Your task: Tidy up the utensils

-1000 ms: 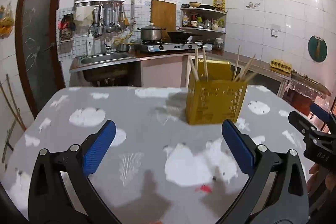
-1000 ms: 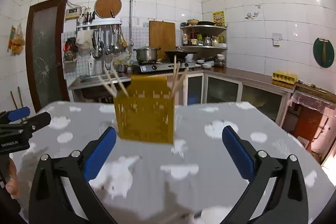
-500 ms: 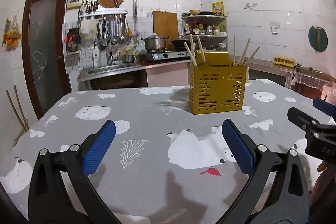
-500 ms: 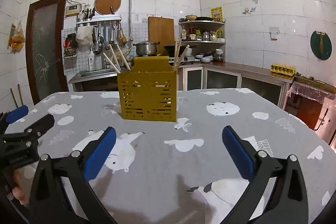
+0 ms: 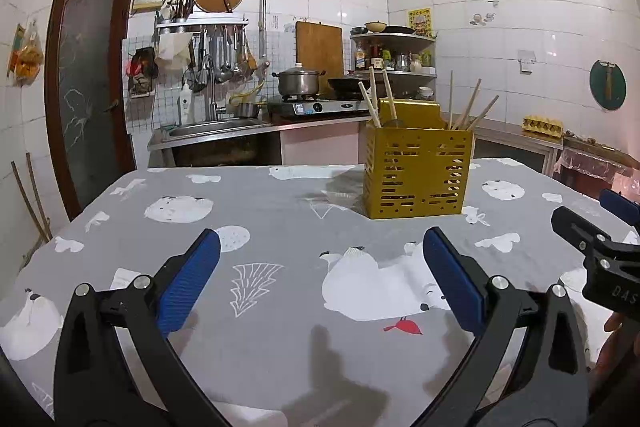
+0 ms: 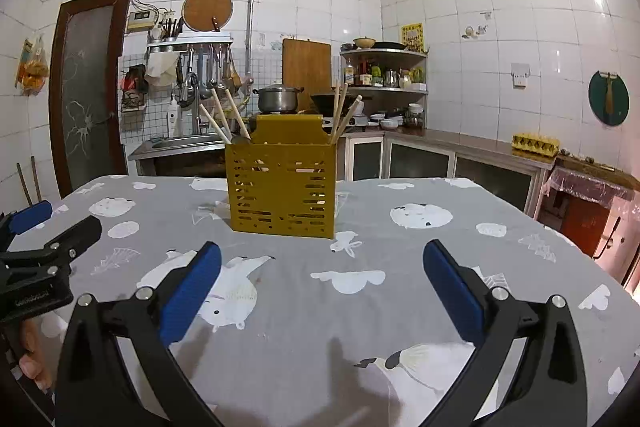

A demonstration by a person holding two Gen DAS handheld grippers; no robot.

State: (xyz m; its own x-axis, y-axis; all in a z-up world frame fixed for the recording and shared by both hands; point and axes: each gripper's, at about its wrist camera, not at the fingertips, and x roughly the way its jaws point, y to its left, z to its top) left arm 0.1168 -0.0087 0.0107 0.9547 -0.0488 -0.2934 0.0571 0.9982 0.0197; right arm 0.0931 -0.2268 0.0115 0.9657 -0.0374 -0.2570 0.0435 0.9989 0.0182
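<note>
A yellow slotted utensil holder [image 5: 418,175] [image 6: 282,187] stands upright on the grey patterned tablecloth [image 5: 280,219] [image 6: 360,255], with several wooden chopsticks [image 5: 468,109] [image 6: 224,119] sticking out of its two sides. My left gripper [image 5: 320,281] is open and holds nothing, low over the cloth, well short of the holder and to its left. My right gripper [image 6: 320,283] is also open and holds nothing, in front of the holder. Each gripper shows at the edge of the other's view: the right gripper [image 5: 600,247] and the left gripper [image 6: 36,259].
Behind the table runs a kitchen counter with a sink [image 5: 216,129], a gas stove with a pot [image 5: 298,83], a corner shelf of bottles [image 6: 384,75] and an egg tray [image 6: 534,143]. A brown door [image 5: 90,87] is at the left.
Both views have tilted up and steadied; the holder now sits sharper and a little farther up in view. Both grippers stay open.
</note>
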